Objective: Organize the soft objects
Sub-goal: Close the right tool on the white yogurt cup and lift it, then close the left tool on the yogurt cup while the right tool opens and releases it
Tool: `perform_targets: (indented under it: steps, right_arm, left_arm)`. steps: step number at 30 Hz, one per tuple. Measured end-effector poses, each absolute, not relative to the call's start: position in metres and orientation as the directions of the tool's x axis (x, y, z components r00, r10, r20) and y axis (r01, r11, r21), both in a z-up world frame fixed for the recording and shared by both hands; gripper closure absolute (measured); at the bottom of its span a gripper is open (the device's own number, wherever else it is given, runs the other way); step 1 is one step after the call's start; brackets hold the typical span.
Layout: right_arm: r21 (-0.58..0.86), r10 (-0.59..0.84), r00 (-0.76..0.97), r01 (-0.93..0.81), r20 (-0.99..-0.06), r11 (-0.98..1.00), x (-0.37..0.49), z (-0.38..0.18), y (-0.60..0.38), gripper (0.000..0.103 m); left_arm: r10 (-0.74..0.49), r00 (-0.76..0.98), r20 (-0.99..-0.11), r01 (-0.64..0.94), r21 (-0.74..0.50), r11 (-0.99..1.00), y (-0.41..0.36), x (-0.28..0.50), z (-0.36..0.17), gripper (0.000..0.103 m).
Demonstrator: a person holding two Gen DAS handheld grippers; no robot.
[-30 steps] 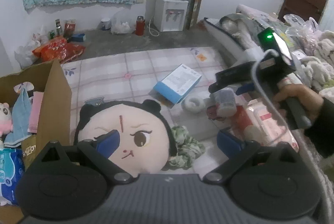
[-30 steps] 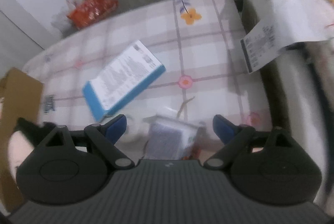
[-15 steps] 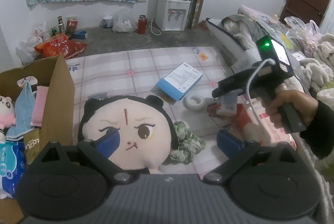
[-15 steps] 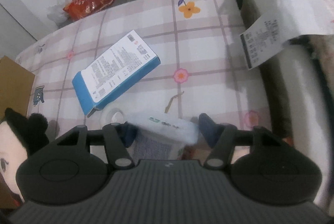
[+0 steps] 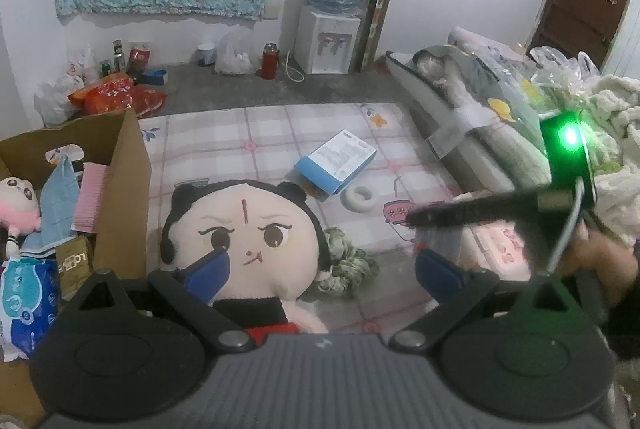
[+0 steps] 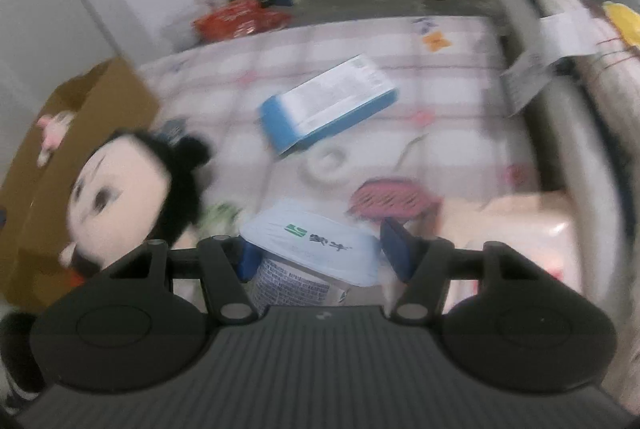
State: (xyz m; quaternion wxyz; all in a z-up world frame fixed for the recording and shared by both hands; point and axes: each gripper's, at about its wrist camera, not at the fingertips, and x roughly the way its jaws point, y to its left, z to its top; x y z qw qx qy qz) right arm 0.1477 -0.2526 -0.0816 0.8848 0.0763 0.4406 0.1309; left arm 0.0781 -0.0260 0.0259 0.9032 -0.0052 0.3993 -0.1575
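My right gripper (image 6: pixel 316 253) is shut on a white tissue pack (image 6: pixel 308 253) with a pale blue top and holds it above the checked mat (image 6: pixel 460 97). In the left wrist view the right gripper (image 5: pixel 424 219) hovers at the right, blurred. My left gripper (image 5: pixel 320 269) is open and empty above a big plush doll head (image 5: pixel 248 229) with black hair. The doll also shows in the right wrist view (image 6: pixel 120 197). A green scrunched cloth (image 5: pixel 344 265) lies beside the doll. A cardboard box (image 5: pixel 120 181) at the left holds a small plush (image 5: pixel 18 205), cloths and a tissue pack.
A blue and white carton (image 5: pixel 336 161) and a white ring (image 5: pixel 360 195) lie on the mat. A pink packet (image 5: pixel 500 245) lies at the right. Bedding (image 5: pixel 480 109) is piled along the right edge. A water dispenser (image 5: pixel 328 41) stands at the back wall.
My right gripper closed on the tissue pack, lifted it and swung left toward the doll. The left gripper pulled back and stayed open.
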Motion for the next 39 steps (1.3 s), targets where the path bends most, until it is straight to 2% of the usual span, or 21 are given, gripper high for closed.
perform_targets:
  steps: [9,20,24,29,33,39]
  right_arm:
    - [0.016,0.193,0.605,-0.285,-0.773,0.958,0.103,-0.111,-0.197,0.043]
    - [-0.274,0.098,0.754,-0.352,-0.649,0.895,0.044,-0.126,-0.163,0.041]
    - [-0.296,0.078,0.771,-0.333,-0.632,0.895,0.030,-0.127,-0.163,0.038]
    - [-0.266,0.101,0.781,-0.328,-0.617,0.906,0.011,-0.126,-0.170,0.020]
    - [-0.249,0.115,0.809,-0.308,-0.577,0.918,-0.011,-0.120,-0.176,0.016]
    - [-0.123,0.141,0.826,-0.246,-0.546,0.962,-0.044,-0.108,-0.206,0.014]
  left_arm:
    - [-0.281,0.649,-0.707,0.263,-0.138,0.955,-0.014,0.060,0.034,0.003]
    - [-0.274,0.659,-0.701,0.248,-0.141,0.958,-0.001,0.048,0.038,0.003]
    - [-0.273,0.659,-0.700,0.249,-0.139,0.958,-0.001,0.047,0.038,0.003]
    - [-0.275,0.662,-0.698,0.252,-0.138,0.958,0.000,0.043,0.038,0.003]
    - [-0.278,0.659,-0.698,0.265,-0.130,0.955,-0.005,0.037,0.037,0.003]
    - [-0.305,0.634,-0.711,0.330,-0.107,0.938,-0.025,0.030,0.026,0.003]
